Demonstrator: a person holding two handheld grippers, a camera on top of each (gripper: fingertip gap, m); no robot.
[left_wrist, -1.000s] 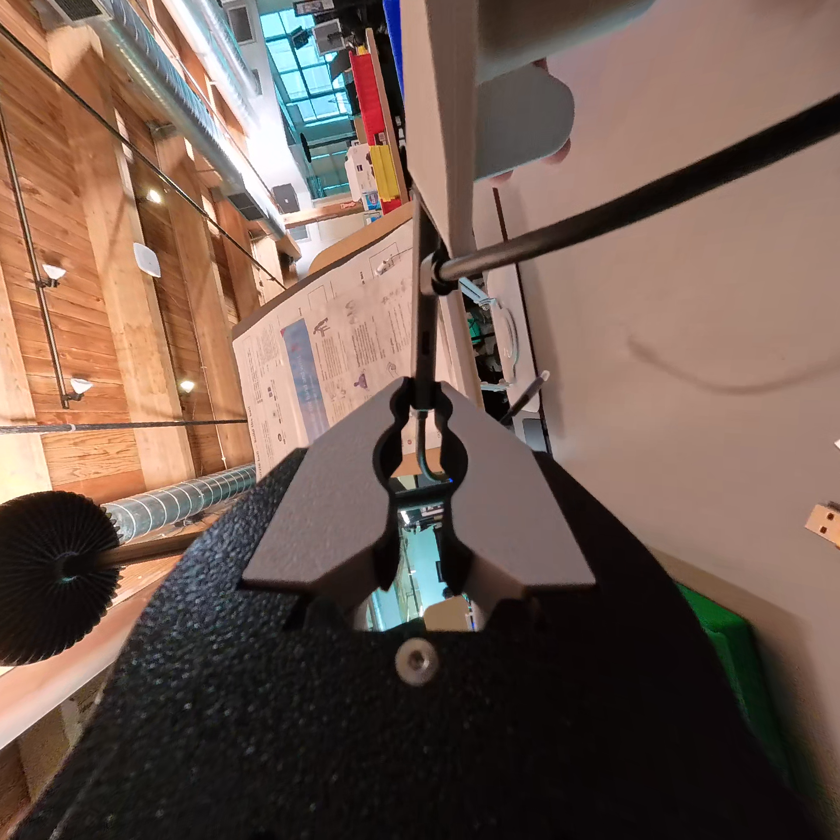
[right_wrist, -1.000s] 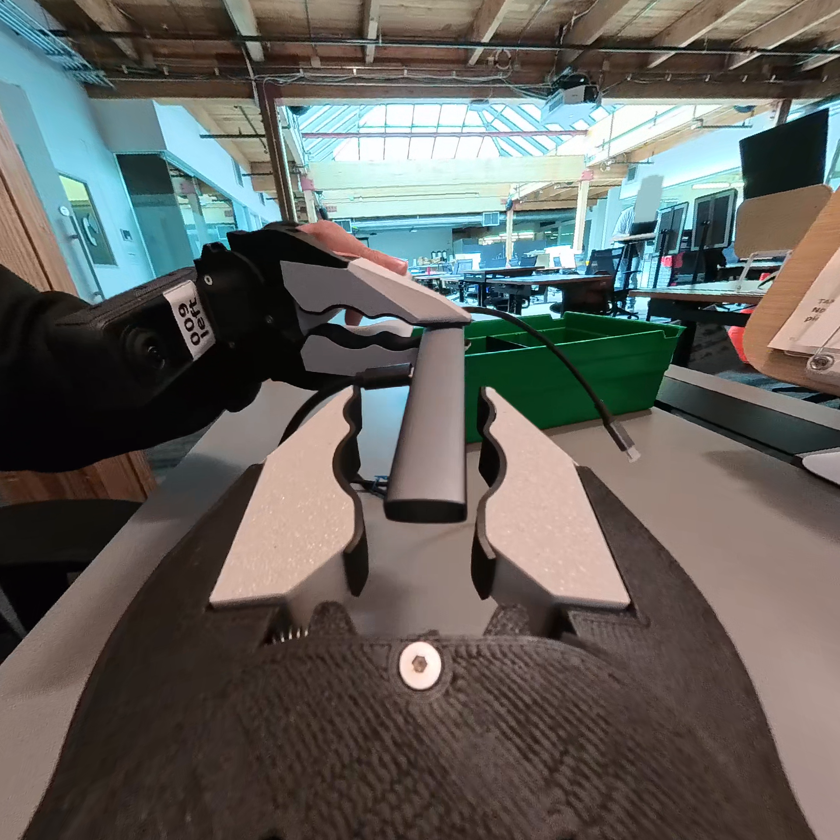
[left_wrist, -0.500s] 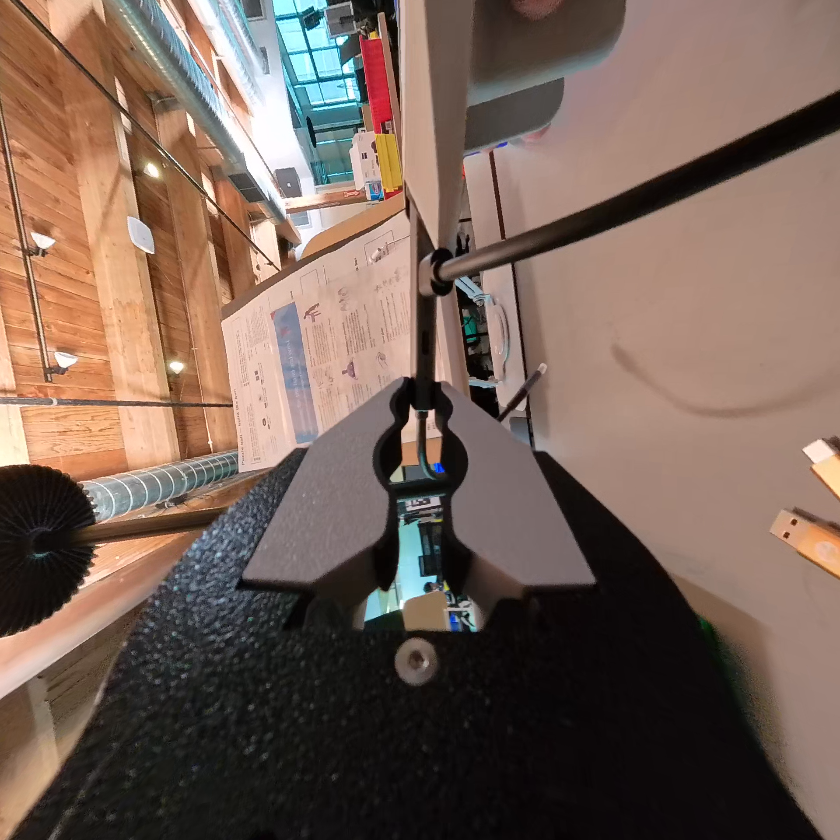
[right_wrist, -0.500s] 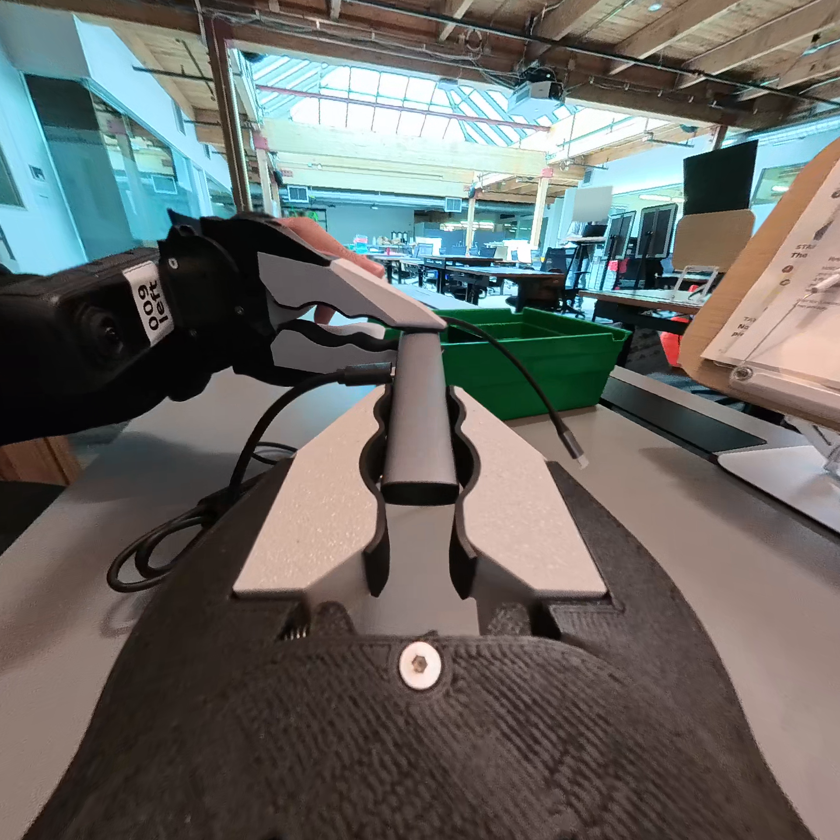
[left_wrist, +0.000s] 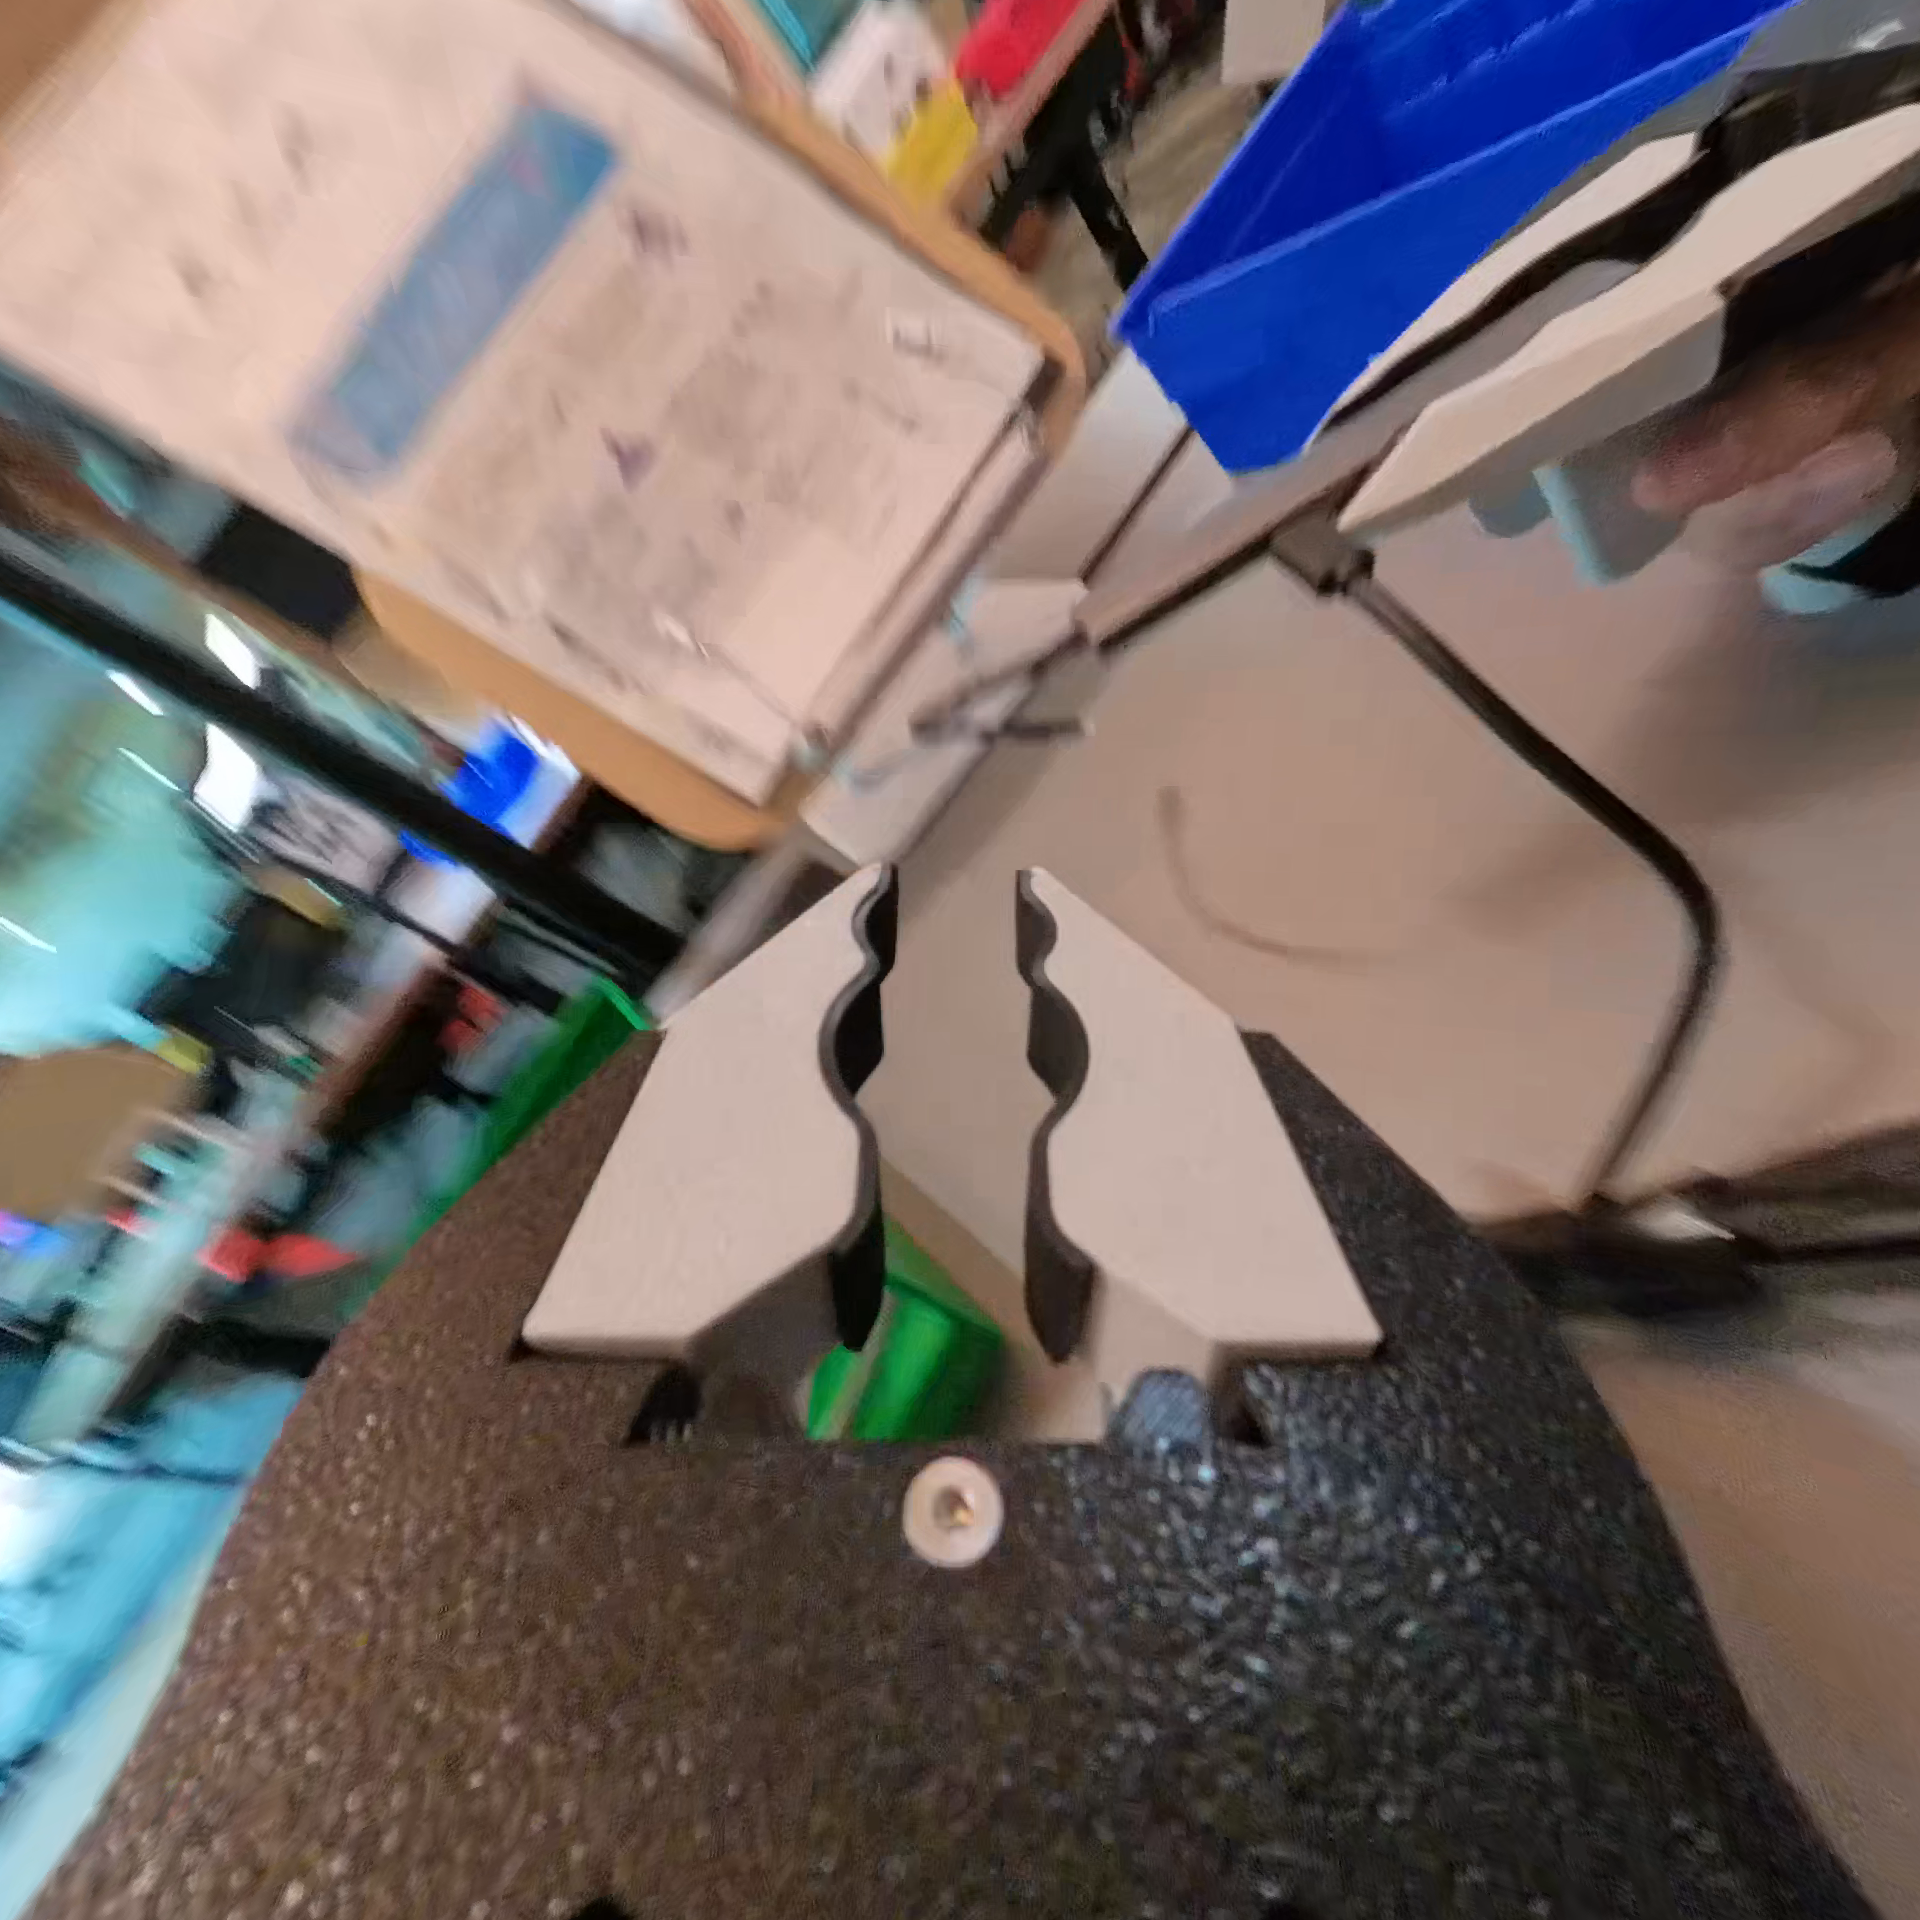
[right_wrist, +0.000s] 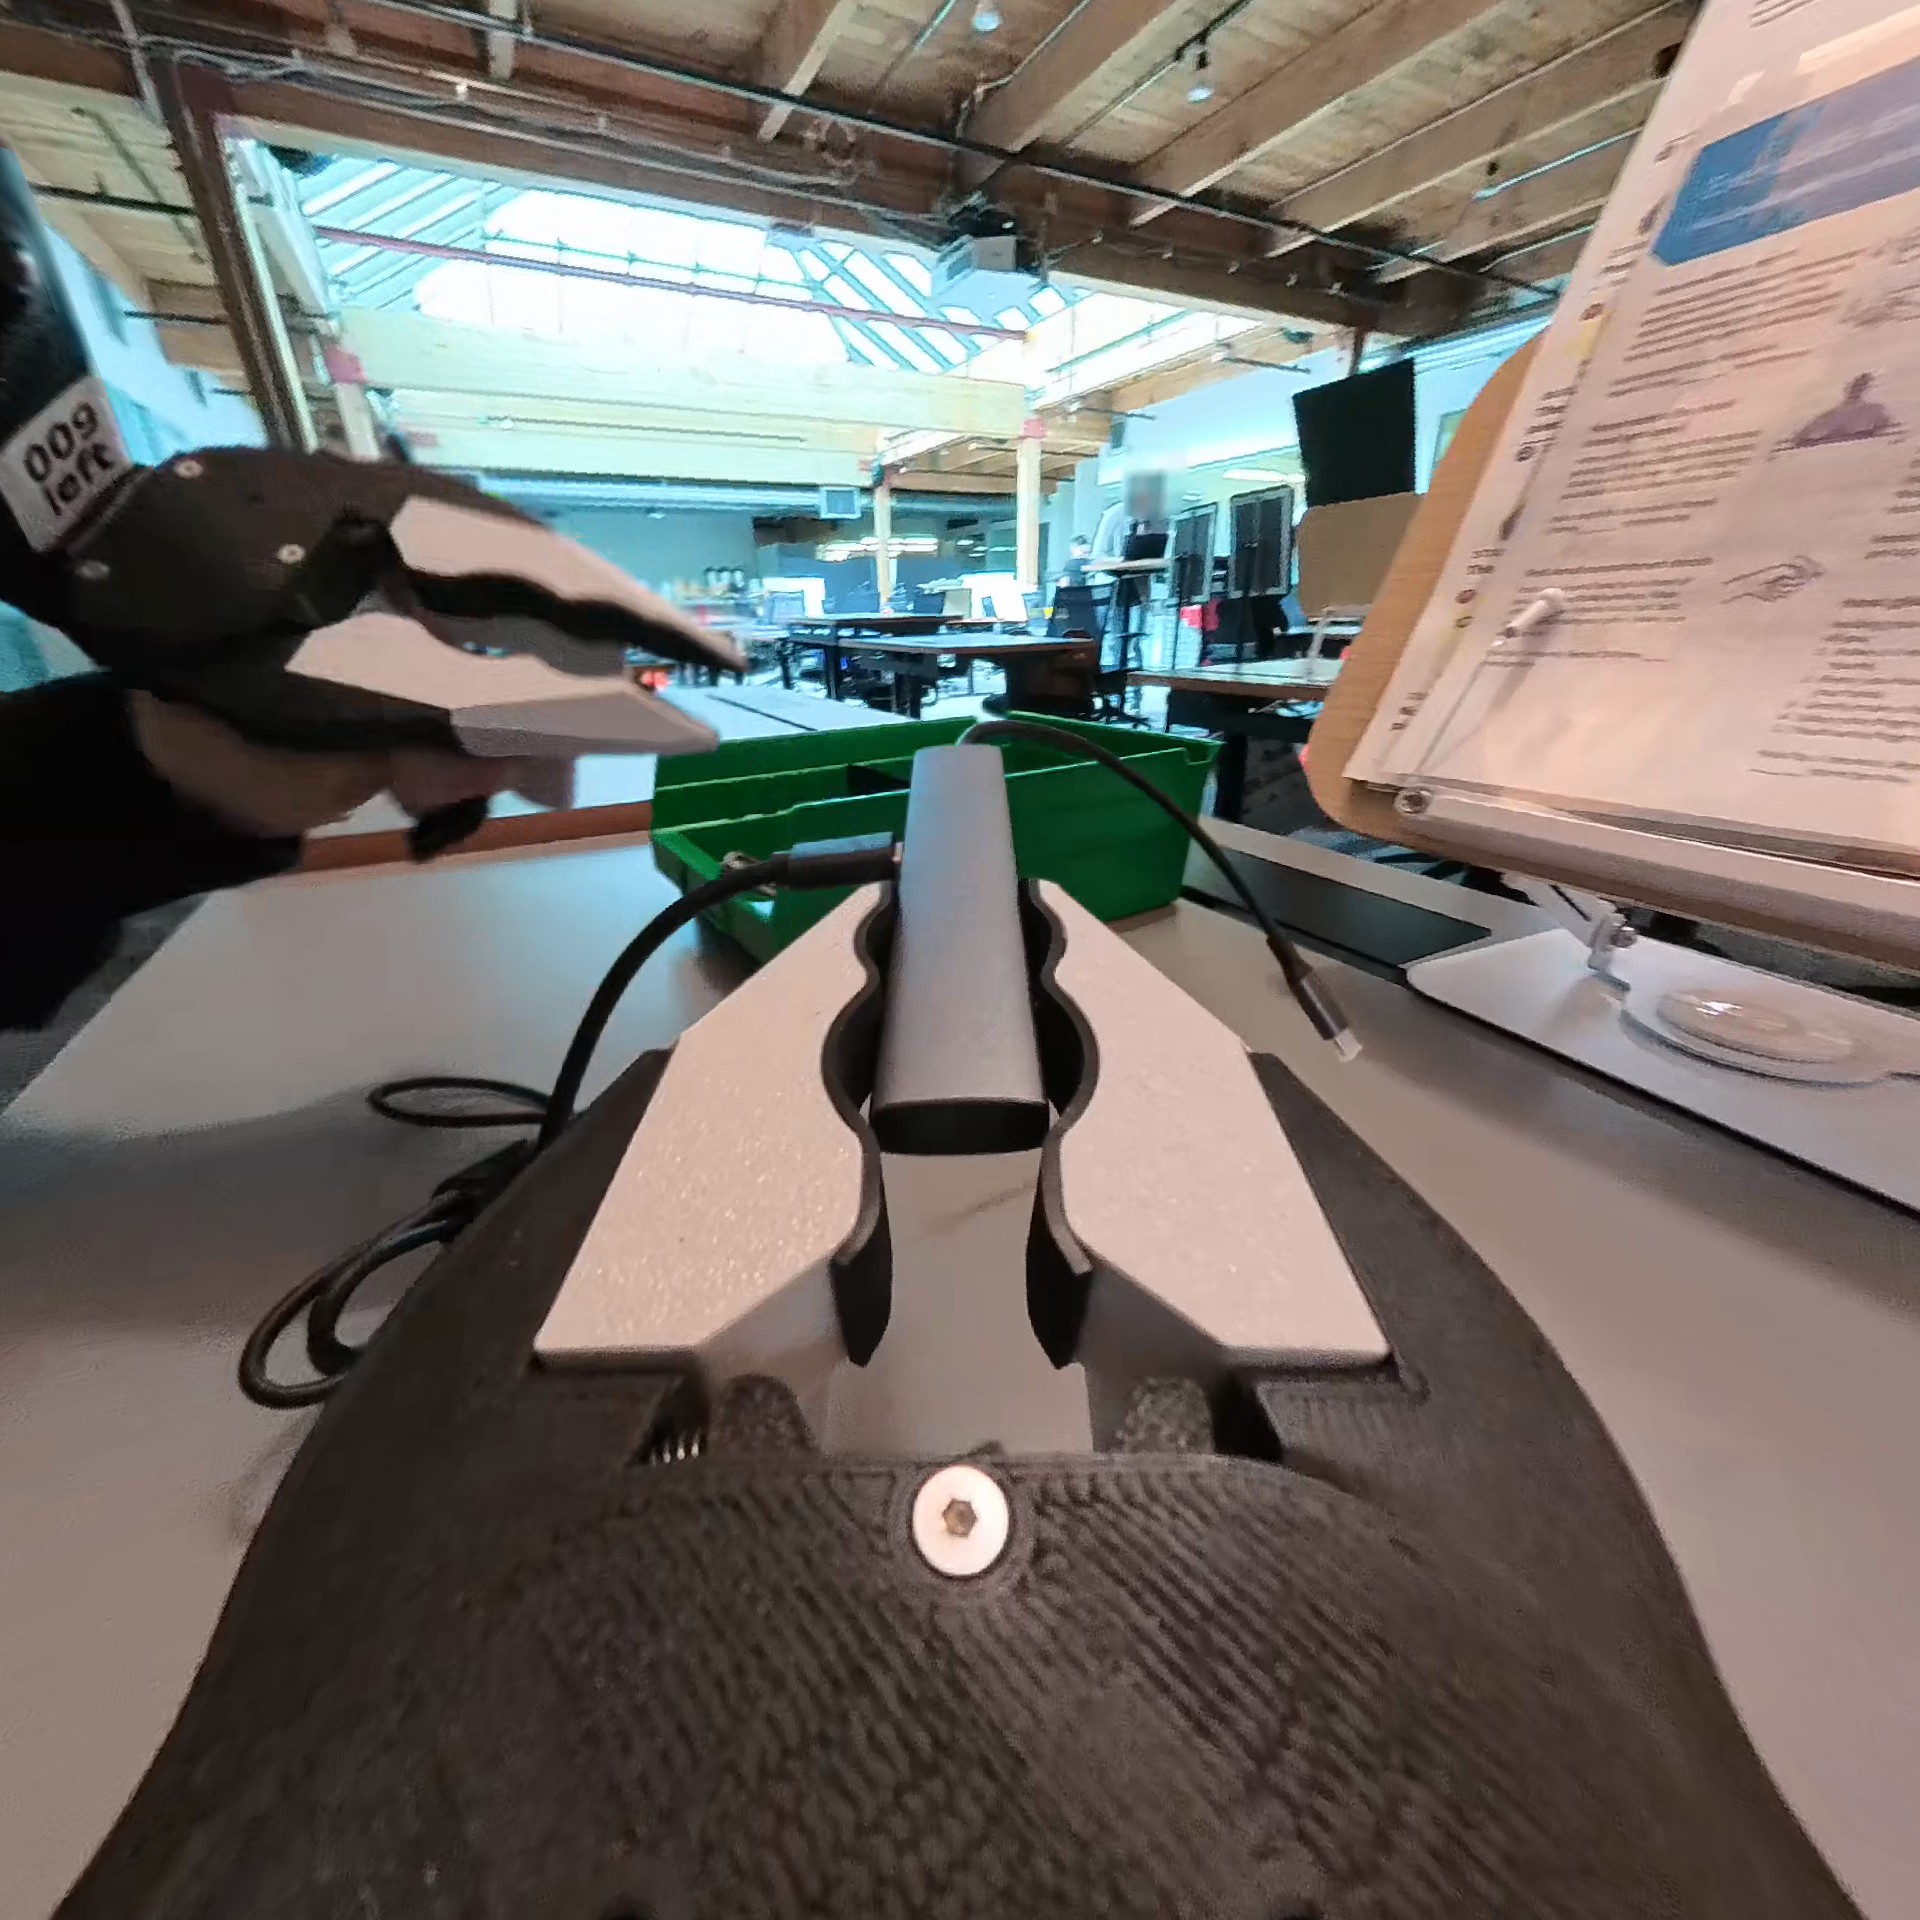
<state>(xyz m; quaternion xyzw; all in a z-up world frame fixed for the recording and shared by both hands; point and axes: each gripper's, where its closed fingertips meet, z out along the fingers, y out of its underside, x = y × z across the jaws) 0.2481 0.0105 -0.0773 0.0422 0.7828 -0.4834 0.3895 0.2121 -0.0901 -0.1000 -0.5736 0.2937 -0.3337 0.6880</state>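
My right gripper (right_wrist: 956, 896) is shut on a slim grey hub bar (right_wrist: 956, 966) and holds it pointing away from me above the grey table (right_wrist: 312, 997). A black cable (right_wrist: 613, 997) is plugged into the hub's left side and loops down to the table on the left. A short cable from the hub's far end arcs right to a loose plug (right_wrist: 1330, 1023). My left gripper (left_wrist: 951, 894) is open and empty; it also shows in the right wrist view (right_wrist: 686, 686), up and left of the hub, apart from it. The left wrist view is blurred and shows the right gripper (left_wrist: 1558, 343) with the black cable (left_wrist: 1662, 894) hanging from it.
A green bin (right_wrist: 1101, 831) stands behind the hub. A tilted wooden board with printed sheets (right_wrist: 1683, 499) stands at the right on a white base with a round disc (right_wrist: 1745, 1023). A blue bin (left_wrist: 1403, 208) is behind the right gripper. One gripper's finger ends stand about 12 centimeters off the other's.
My left gripper has let go of the cable plug at the hub, opened, and swung away to the left. My right gripper closed on the hub and keeps hold of it.
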